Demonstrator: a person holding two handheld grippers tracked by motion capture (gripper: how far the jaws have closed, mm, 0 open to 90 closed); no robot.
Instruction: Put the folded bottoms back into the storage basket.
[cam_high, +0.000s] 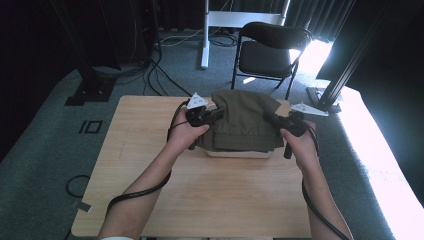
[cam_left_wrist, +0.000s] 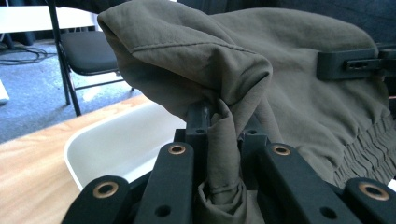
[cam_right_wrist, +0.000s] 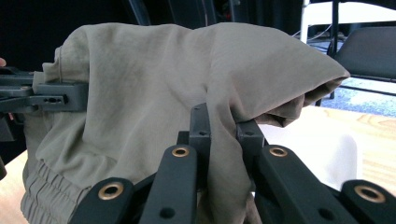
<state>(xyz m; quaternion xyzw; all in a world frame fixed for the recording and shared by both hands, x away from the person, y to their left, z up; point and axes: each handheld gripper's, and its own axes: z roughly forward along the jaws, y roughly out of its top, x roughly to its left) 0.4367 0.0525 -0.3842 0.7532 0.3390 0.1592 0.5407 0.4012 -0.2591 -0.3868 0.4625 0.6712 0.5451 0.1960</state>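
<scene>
A folded olive-green garment (cam_high: 245, 120) with an elastic waistband hangs between my two grippers over a white tray (cam_high: 240, 154) on the wooden table. My left gripper (cam_high: 212, 116) is shut on the garment's left side; in the left gripper view a pinch of the cloth (cam_left_wrist: 224, 140) is clamped between the jaws. My right gripper (cam_high: 278, 121) is shut on the right side, with the fabric (cam_right_wrist: 224, 135) gathered between its jaws. The white tray (cam_left_wrist: 116, 144) sits under the cloth, and the tray (cam_right_wrist: 327, 149) shows again past the right jaws.
The light wooden table (cam_high: 200, 195) stretches toward the person, whose forearms come in from below with cables trailing. A black folding chair (cam_high: 267, 50) stands behind the table on grey carpet. Dark stands and frame posts (cam_high: 340, 85) flank the far corners.
</scene>
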